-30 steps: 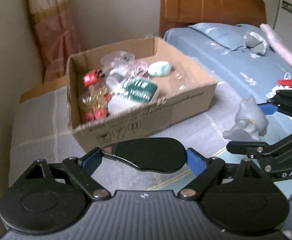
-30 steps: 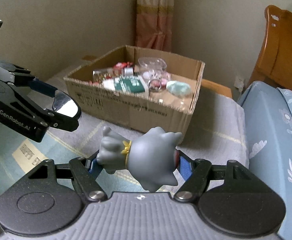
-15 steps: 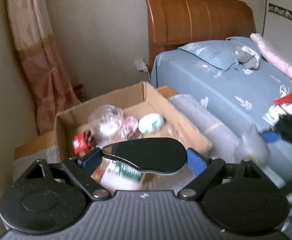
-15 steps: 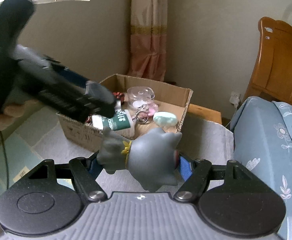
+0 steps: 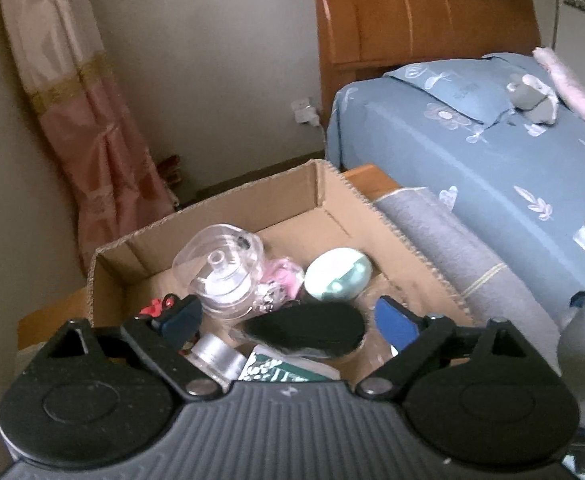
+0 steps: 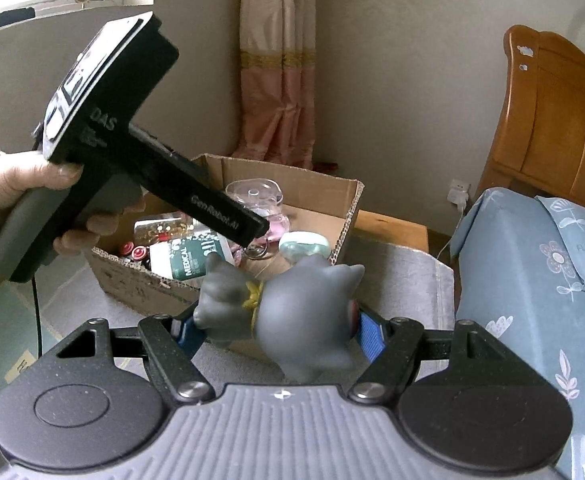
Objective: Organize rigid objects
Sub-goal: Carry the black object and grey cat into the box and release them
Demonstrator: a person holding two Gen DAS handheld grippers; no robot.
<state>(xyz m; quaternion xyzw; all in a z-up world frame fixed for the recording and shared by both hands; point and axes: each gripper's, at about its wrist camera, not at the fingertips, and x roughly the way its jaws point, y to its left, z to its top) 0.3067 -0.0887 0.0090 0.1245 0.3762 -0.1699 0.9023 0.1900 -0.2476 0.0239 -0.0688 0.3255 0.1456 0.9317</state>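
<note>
the right hand-held gripper is clenched on a grey figure, which is held crosswise between the blue pads; a yellow collar is seen around the figure's neck. the figure is held in the air, in front of the box and not inside it.

the left hand-held gripper is seen over the near part of the box, its fingers spread apart, with a black oval thing lying in the gap between them; whether that thing is pinched or only resting there cannot be told, as it is blurred. in the right wrist view the left hand-held gripper's black body is gripped by a hand and is tilted down toward the box.

inside the box a clear plastic case, a pale green oval case, a pink item, a green and white pack marked "medical" and some small red pieces are seen. the box is set on a grey cloth. a blue bed with a wooden headboard stands beside it, and a pink curtain hangs behind.
</note>
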